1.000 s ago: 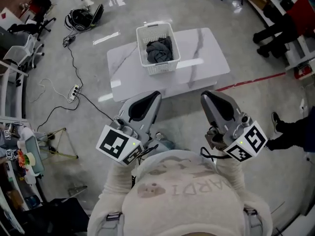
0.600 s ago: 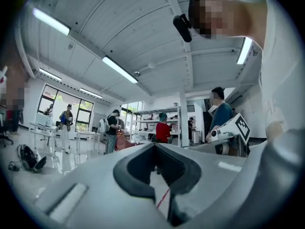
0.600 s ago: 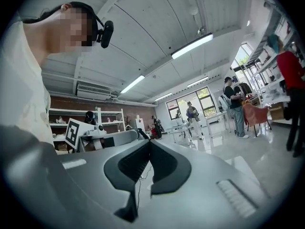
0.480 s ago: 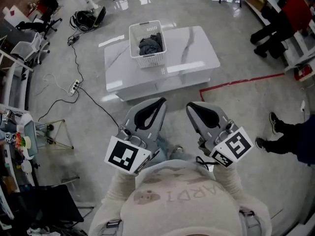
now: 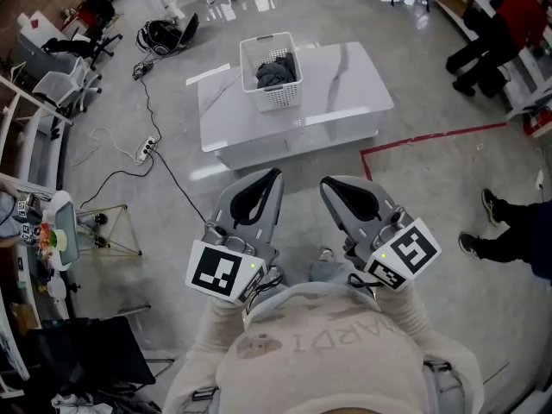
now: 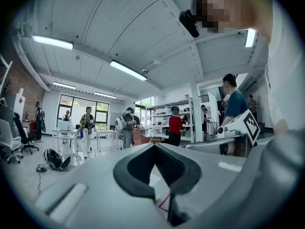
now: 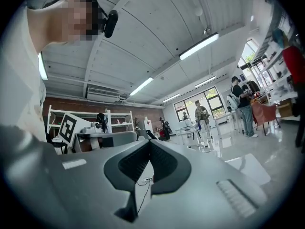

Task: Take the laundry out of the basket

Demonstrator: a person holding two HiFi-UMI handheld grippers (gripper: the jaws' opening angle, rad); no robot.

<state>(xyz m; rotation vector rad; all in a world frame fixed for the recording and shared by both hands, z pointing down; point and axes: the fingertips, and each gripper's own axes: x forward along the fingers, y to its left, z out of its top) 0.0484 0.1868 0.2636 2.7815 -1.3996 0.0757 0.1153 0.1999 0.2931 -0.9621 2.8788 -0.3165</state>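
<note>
1. Fingers (image 6: 135, 170) of the left gripper (image 6: 153, 146) are clenched tip to tip. Their black pads grasp nothing, and only a sliver of floor with a red tape line (image 6: 164, 202) shows through the loop behind the tips.
2. On the right gripper (image 7: 150, 142) the fingers (image 7: 129, 163) are likewise pressed together at the tips and empty. A white power strip (image 7: 147, 179) with a thin black cable shows through their loop.
3. From the head view, both grippers are held side by side just in front of the person's cream sweatshirt (image 5: 319, 352). Their fingertips are near each other and point forward. A black-and-white marker cube (image 5: 220, 270) sits at the back of each.
4. Well ahead of the fingertips stands a white slatted plastic laundry basket (image 5: 282, 98). It is straight beyond the left pair and ahead-left of the right pair.
5. It stands on the left part of a low white marble-patterned table (image 5: 349, 76).
6. Crumpled dark grey laundry (image 5: 276, 69) lies inside the basket, well apart from both pairs of fingers.
7. On the grey floor, the red tape line runs ahead-right of the right fingers, between them and the table's near right corner.
</note>
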